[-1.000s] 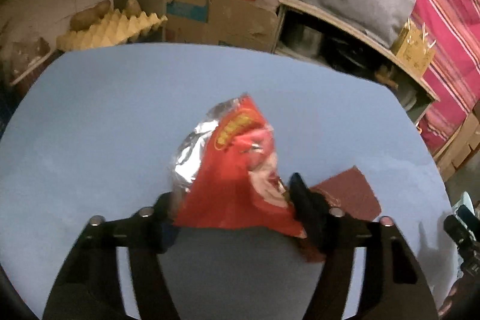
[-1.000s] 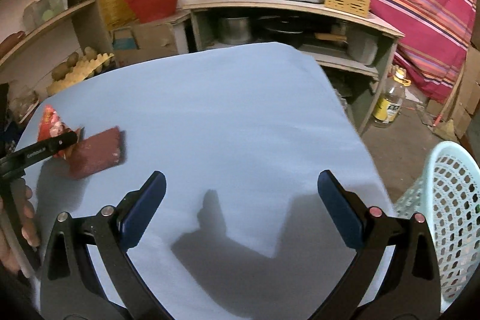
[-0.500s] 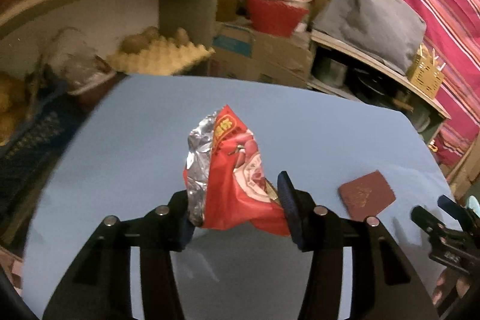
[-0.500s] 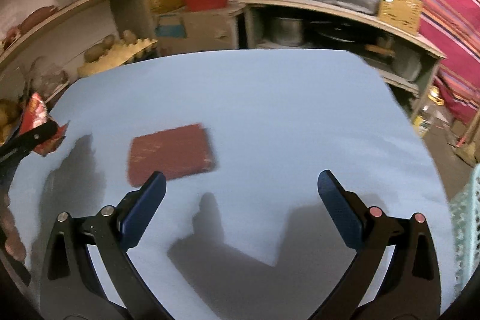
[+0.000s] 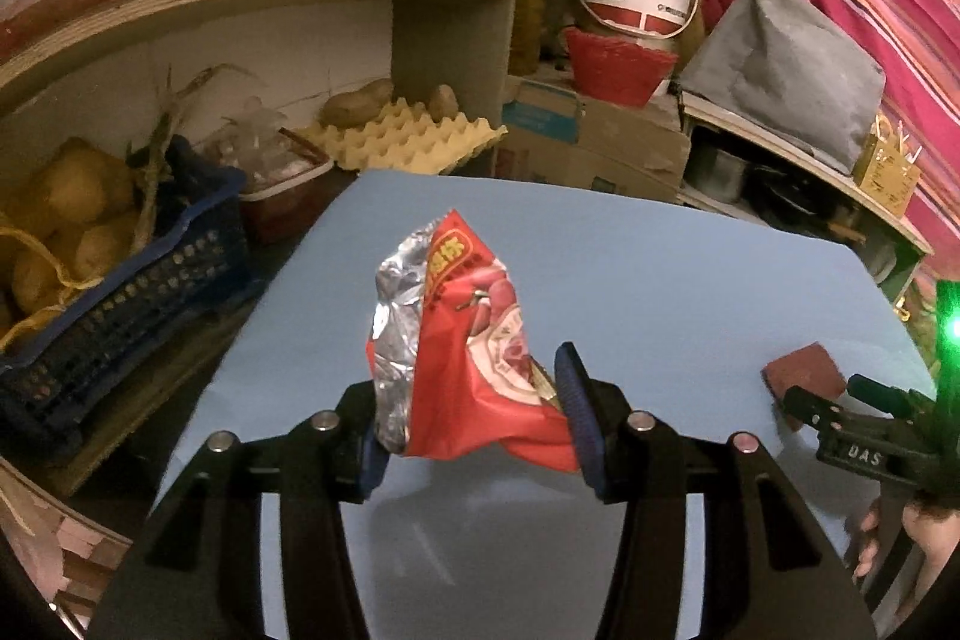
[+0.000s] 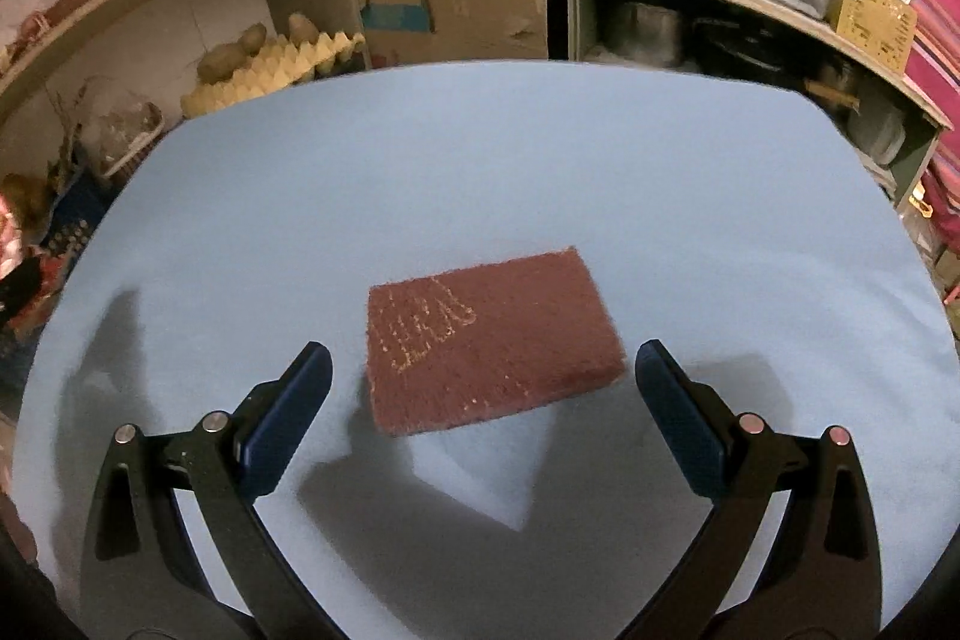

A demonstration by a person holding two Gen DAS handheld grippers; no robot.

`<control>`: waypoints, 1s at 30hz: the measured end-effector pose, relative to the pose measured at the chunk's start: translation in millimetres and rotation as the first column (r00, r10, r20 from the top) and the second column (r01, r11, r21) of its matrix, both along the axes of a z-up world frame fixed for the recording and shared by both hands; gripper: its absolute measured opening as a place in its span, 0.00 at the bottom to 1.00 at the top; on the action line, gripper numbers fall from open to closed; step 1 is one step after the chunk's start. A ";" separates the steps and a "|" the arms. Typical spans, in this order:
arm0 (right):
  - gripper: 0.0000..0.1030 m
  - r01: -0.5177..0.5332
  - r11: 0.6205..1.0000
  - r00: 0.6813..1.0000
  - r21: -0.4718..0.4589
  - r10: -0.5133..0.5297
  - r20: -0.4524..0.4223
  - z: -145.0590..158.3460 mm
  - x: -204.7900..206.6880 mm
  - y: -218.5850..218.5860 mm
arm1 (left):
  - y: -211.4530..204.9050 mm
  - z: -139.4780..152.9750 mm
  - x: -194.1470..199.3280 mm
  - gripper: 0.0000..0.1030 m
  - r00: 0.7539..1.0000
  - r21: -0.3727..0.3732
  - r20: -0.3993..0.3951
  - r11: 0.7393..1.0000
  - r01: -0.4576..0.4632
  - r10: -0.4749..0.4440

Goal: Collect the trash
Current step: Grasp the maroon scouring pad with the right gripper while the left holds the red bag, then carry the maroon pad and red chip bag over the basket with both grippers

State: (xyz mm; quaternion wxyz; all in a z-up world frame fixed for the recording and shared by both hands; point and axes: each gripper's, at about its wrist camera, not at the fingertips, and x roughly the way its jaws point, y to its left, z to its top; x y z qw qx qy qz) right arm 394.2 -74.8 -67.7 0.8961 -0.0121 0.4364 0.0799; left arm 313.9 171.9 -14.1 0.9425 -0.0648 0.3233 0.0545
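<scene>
Against cluttered shelves, the blue tabletop (image 6: 540, 172) now holds only the pad (image 6: 489, 337). The left hand-held gripper (image 5: 474, 418) has lifted the wrapper (image 5: 465, 358), clamped; the right hand-held gripper (image 6: 480, 400), jaws apart, has closed in on the pad, likely next.

Two wrist fisheyes angled down, sharing the blue table (image 5: 690, 268).

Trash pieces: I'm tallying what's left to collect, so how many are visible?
2. A red snack bag clamped in the left gripper; a maroon pad lying on the blue table.
</scene>
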 end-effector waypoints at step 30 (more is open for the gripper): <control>0.84 0.132 0.991 0.977 0.000 -0.130 0.170 82.8 -93.2 -167.2 | -139.4 32.9 -3.5 0.48 0.975 0.012 0.081 0.979 0.205 -0.205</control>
